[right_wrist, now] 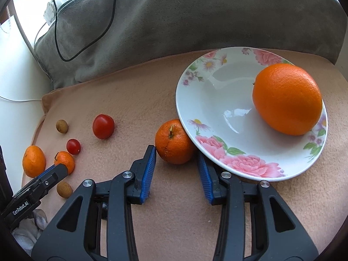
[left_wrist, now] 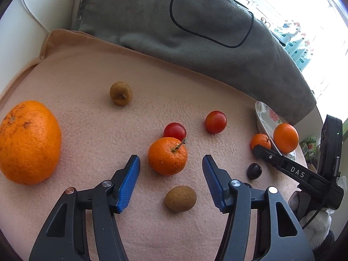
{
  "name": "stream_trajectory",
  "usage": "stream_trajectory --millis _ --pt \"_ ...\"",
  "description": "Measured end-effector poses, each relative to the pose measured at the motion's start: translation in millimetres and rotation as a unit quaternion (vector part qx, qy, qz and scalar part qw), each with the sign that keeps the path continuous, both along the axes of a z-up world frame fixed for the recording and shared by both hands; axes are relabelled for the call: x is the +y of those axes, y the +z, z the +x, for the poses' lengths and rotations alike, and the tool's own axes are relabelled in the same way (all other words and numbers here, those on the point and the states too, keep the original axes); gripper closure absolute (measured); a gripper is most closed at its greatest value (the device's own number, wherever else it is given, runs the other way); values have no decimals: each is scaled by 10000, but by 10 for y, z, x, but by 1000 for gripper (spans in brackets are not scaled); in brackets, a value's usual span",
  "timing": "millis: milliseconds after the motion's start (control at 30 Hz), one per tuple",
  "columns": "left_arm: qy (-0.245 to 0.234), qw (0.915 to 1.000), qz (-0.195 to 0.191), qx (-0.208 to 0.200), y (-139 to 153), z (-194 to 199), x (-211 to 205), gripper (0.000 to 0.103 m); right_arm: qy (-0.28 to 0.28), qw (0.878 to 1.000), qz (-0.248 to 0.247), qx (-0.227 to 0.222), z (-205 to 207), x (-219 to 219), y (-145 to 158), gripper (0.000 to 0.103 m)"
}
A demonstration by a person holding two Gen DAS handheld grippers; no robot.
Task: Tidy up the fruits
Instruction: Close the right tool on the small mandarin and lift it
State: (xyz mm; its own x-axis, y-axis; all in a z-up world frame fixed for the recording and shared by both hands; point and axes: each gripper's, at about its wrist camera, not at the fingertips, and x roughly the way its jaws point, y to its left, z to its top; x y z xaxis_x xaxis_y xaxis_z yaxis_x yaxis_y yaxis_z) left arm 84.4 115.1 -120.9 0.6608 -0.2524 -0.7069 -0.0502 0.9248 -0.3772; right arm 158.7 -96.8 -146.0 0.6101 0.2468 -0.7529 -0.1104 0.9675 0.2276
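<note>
The right gripper's body reads "DAS" in white letters in the left wrist view; the left gripper's body reads "GenRobot.AI" in the right wrist view. All fruit lies on a peach blanket (left_wrist: 87,143) with a grey cushion (left_wrist: 152,17) along its far edge and a black cable (left_wrist: 217,41) looped on the cushion. The left gripper (left_wrist: 171,162) stands spread, its blue pads on either side of a stemmed tangerine (left_wrist: 167,156) near the middle of the blanket without touching it; the stem tilts up toward the far right. A cherry tomato (left_wrist: 175,130) touches the tangerine's far side, and a second tomato (left_wrist: 215,122) lies apart to the right. A large orange (left_wrist: 28,142) sits at the blanket's left edge, long axis near upright in the view. One brown longan (left_wrist: 121,93) lies toward the far edge, another (left_wrist: 180,198) between the jaws near the camera. A dark round fruit (left_wrist: 254,171) lies just beside the right gripper's finger. The right gripper (right_wrist: 176,155) is also spread: its left pad touches or nearly touches a second tangerine (right_wrist: 174,141), and its right pad sits under the plate rim, contact not discernible. This tangerine rests against the near-left rim of a floral plate (right_wrist: 217,148) at the blanket's right side, stem pointing up. A smooth orange (right_wrist: 287,99) rests on the plate's right side.
</note>
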Motion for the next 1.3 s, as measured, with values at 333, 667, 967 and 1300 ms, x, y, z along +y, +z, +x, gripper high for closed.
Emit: stream_trajectory --millis 333,667,967,1300 --pt "61 10000 -18 32 -33 28 15 66 97 9999 47 -51 3 10 4 64" --pt "76 10000 -9 -13 -11 13 8 68 333 9992 174 -125 -65 41 56 65" --pt "86 9998 -129 -138 101 -16 -31 68 553 9974 339 -325 -227 -10 234 65" --pt "-302 9987 -173 -366 299 102 -449 68 613 9949 385 -696 -299 -250 558 65"
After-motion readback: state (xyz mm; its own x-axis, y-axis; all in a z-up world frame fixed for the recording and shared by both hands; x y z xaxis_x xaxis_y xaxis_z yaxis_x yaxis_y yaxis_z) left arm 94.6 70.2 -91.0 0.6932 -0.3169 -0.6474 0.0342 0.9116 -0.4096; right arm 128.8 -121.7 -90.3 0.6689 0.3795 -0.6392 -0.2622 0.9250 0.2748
